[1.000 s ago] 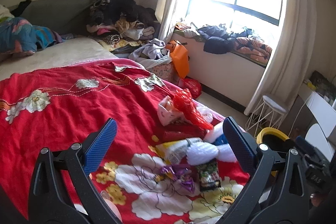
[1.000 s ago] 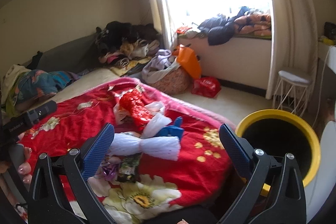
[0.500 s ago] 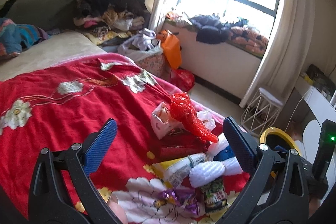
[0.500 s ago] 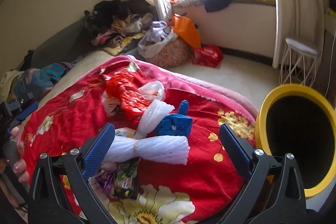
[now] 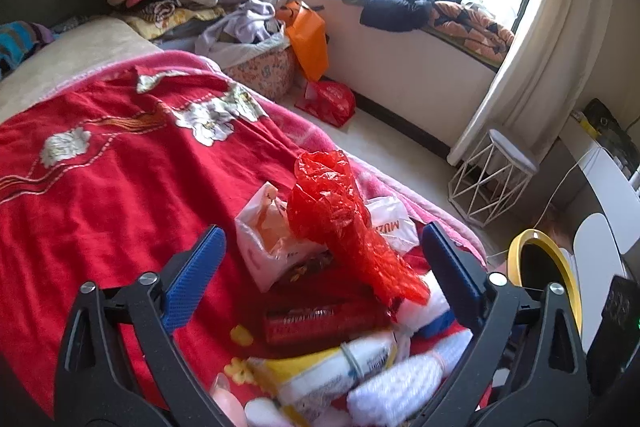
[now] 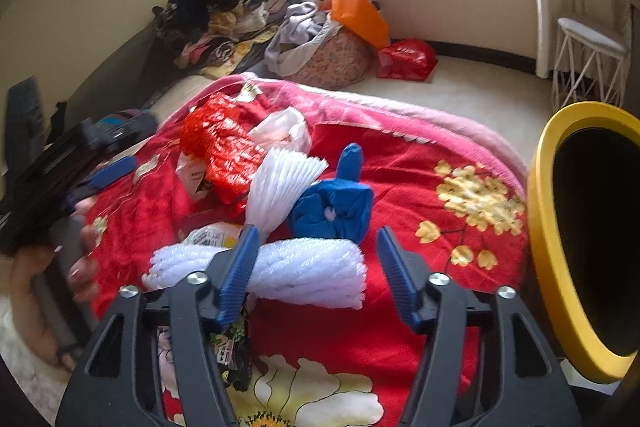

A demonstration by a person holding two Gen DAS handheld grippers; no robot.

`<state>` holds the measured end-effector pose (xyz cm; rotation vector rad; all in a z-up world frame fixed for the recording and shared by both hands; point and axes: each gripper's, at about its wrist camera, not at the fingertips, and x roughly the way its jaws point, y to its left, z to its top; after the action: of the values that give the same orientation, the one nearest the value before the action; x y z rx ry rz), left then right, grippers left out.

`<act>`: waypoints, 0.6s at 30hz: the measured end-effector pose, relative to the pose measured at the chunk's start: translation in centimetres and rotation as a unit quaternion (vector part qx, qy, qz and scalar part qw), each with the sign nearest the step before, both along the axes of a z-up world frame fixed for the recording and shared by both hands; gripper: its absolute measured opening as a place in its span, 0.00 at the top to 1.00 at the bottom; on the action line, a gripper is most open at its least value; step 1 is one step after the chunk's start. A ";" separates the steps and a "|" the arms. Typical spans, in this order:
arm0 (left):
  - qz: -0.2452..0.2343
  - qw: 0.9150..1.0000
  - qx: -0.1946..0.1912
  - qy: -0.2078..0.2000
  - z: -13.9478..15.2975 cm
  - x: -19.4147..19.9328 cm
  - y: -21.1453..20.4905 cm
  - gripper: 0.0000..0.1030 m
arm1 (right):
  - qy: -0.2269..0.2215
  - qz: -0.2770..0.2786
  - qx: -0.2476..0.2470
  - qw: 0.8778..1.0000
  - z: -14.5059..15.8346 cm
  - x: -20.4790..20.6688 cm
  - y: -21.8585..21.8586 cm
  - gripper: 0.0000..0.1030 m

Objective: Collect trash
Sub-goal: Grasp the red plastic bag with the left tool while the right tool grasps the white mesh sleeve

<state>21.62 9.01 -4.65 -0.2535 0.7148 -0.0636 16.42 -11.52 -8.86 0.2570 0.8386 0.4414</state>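
On the red flowered blanket (image 6: 420,187), a white foam-net sleeve (image 6: 304,269) lies crosswise, its long axis left to right. The right gripper (image 6: 314,277), nearer than the left, straddles its middle, jaws half-open, closing, pads not yet pressing it.

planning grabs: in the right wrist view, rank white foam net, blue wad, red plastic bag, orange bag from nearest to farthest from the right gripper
1. white foam net: between the closing right gripper fingers, untouched.
2. blue wad: just behind the net.
3. red plastic bag: farther up the blanket, left.
4. orange bag: across the room, under the window.
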 end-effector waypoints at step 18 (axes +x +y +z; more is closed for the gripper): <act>-0.015 0.998 -0.038 0.043 -1.9 3.7 0.1 0.81 | -0.036 0.036 0.036 0.998 1.8 -1.2 -1.4 0.78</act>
<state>25.30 9.15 -6.58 -0.3200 0.8025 -0.1104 15.20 -12.95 -7.02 0.2764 0.7632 0.5460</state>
